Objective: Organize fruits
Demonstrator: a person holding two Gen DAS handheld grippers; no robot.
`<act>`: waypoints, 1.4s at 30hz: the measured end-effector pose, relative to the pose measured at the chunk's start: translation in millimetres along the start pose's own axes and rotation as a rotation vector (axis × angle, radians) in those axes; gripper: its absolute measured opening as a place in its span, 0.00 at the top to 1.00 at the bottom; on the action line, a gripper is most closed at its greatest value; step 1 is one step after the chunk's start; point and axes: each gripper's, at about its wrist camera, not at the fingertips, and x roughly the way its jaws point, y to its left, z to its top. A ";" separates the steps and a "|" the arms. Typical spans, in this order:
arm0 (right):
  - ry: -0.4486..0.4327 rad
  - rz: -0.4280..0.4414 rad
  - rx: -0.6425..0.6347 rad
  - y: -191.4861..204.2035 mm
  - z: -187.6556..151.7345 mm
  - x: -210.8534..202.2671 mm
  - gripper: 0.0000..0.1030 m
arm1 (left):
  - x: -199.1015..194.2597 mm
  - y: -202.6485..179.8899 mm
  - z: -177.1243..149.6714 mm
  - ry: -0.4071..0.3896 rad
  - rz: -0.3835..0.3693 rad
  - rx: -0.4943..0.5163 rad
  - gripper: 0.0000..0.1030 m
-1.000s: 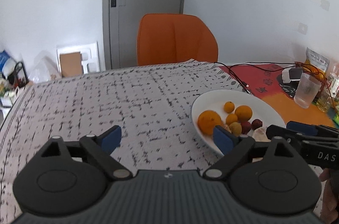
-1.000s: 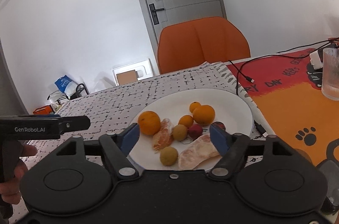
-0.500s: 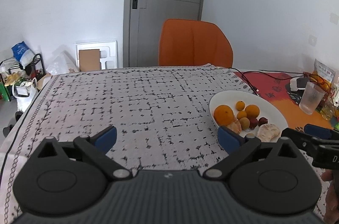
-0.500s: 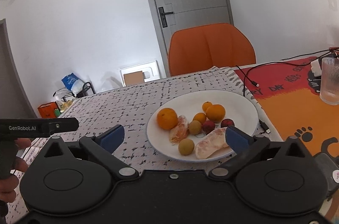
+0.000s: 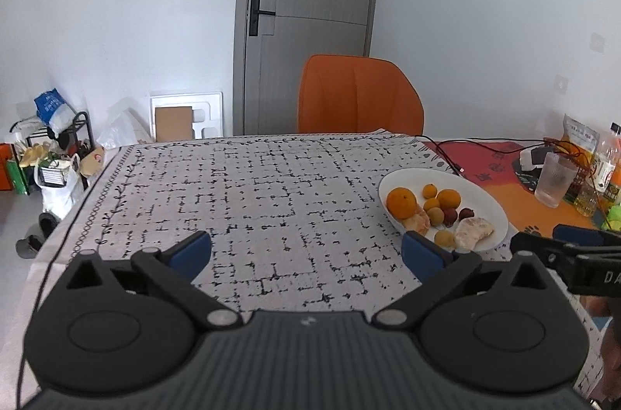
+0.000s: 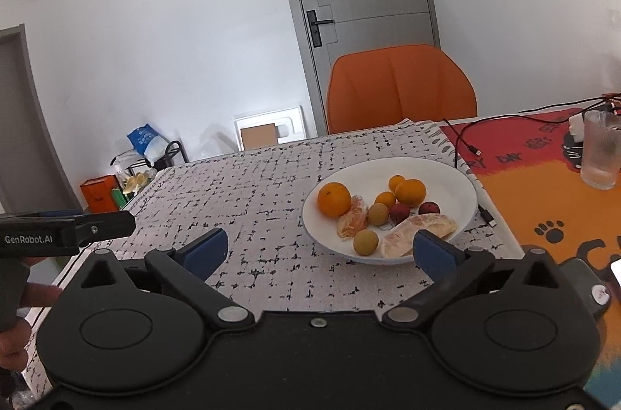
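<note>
A white plate point(image 6: 438, 173) sits on the black-and-white patterned tablecloth point(image 6: 252, 200). It holds a large orange point(image 6: 333, 199), several smaller oranges, a peeled mandarin point(image 6: 353, 221), a pale pomelo segment point(image 6: 419, 235), and small brown and red fruits. My right gripper point(image 6: 320, 251) is open and empty, just short of the plate's near rim. My left gripper point(image 5: 306, 247) hovers over bare cloth to the left of the plate point(image 5: 411, 177), its jaws opening with nothing between them. The orange point(image 5: 401, 202) shows there too.
An orange chair point(image 5: 359, 95) stands behind the table's far edge. To the right of the plate lie a red and orange mat point(image 6: 543, 192), black cables point(image 6: 462, 138), a ribbed glass point(image 6: 601, 153) and bottles point(image 5: 605, 169). The table's left edge drops to floor clutter.
Both grippers have pulled back and up from the plate, which now looks smaller and farther. Both pairs of jaws have spread wider, the right more so.
</note>
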 end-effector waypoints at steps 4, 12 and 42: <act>0.000 0.005 -0.008 3.8 -0.9 -12.4 0.00 | -14.5 5.6 -3.2 -0.012 0.007 -0.021 0.00; -0.004 0.042 -0.014 11.5 -8.3 -36.7 0.00 | -49.0 16.6 -14.5 -0.033 0.049 -0.031 0.00; 0.042 0.011 -0.046 46.4 -23.9 -51.3 0.00 | -94.4 42.6 -33.3 -0.045 0.097 -0.040 0.00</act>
